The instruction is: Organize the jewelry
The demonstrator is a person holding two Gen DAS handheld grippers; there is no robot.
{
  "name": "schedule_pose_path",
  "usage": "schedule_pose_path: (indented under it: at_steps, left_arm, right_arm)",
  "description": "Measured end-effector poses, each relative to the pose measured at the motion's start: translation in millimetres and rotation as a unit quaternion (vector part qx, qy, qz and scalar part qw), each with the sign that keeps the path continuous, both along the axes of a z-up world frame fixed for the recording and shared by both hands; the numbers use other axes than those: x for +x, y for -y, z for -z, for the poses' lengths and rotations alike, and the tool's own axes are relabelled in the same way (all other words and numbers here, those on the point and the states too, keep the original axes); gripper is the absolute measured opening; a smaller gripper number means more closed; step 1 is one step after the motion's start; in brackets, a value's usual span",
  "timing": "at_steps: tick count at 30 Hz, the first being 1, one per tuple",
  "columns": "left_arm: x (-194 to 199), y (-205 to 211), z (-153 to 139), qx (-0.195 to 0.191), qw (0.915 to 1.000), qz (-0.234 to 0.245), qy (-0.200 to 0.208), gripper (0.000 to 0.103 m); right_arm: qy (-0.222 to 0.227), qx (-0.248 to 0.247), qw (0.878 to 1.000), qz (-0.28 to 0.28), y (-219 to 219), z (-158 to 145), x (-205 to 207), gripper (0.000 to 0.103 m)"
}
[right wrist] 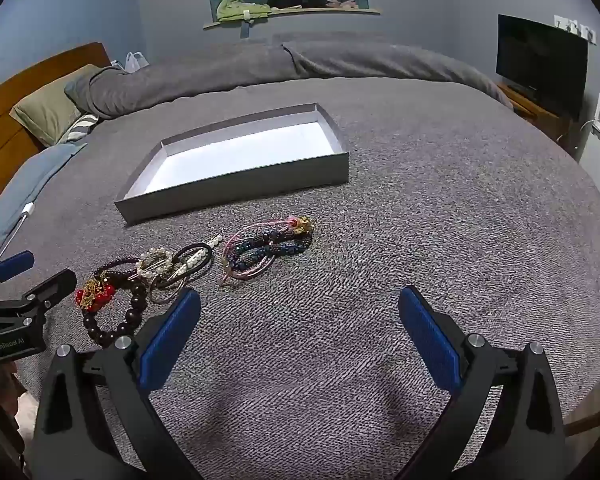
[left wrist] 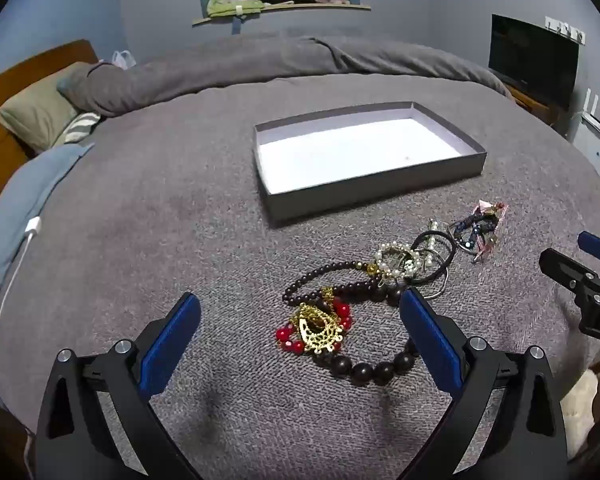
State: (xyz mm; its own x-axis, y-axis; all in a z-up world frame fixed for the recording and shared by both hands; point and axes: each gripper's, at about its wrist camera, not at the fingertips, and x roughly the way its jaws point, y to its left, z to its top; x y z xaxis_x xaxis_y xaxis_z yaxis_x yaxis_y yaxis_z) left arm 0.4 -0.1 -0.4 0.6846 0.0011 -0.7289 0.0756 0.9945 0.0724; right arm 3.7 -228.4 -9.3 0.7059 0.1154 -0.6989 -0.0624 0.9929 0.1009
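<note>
lying on the grey bed cover [left wrist: 140, 220], all the jewelry sits on the near side of one landmark, the shallow grey box [left wrist: 374, 188] with a white floor, which holds nothing that can be made out.

just in front of the box's near wall, toward the left hand-held gripper [left wrist: 300, 320], a tangled heap gathers: a dark bead bracelet [left wrist: 374, 370] with large round beads, a gold filigree piece with red beads [left wrist: 320, 332] on top of it, a string of smaller dark beads [left wrist: 324, 276], a pearl ring-shaped piece [left wrist: 398, 260] and black hair ties [left wrist: 440, 256]. a little apart from this heap, still in front of the box and nearer its right corner, lies a bunch of blue and pink braided bracelets [right wrist: 266, 250] with a small gold charm.

the left hand-held gripper hovers over the heap with its blue pads [left wrist: 168, 344] spread wide, pinching nothing; the large dark beads lie between them. the right hand-held gripper [right wrist: 300, 320] is likewise spread wide and holds nothing, hanging above bare cover in front of the box, with the braided bunch between it and the box.

beyond the box lie a rolled grey duvet [left wrist: 300, 64] and a green pillow [left wrist: 36, 116].
</note>
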Motion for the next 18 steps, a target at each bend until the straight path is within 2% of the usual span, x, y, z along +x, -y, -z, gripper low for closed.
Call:
schedule_pose_path:
  at_steps: [18]
  left_arm:
    - [1.9, -0.8, 3.7, 0.002, 1.0, -0.001, 0.002, 0.099]
  right_arm:
    - [-0.003, -0.002, 1.0, -0.001, 1.2, 1.0, 1.6, 0.098]
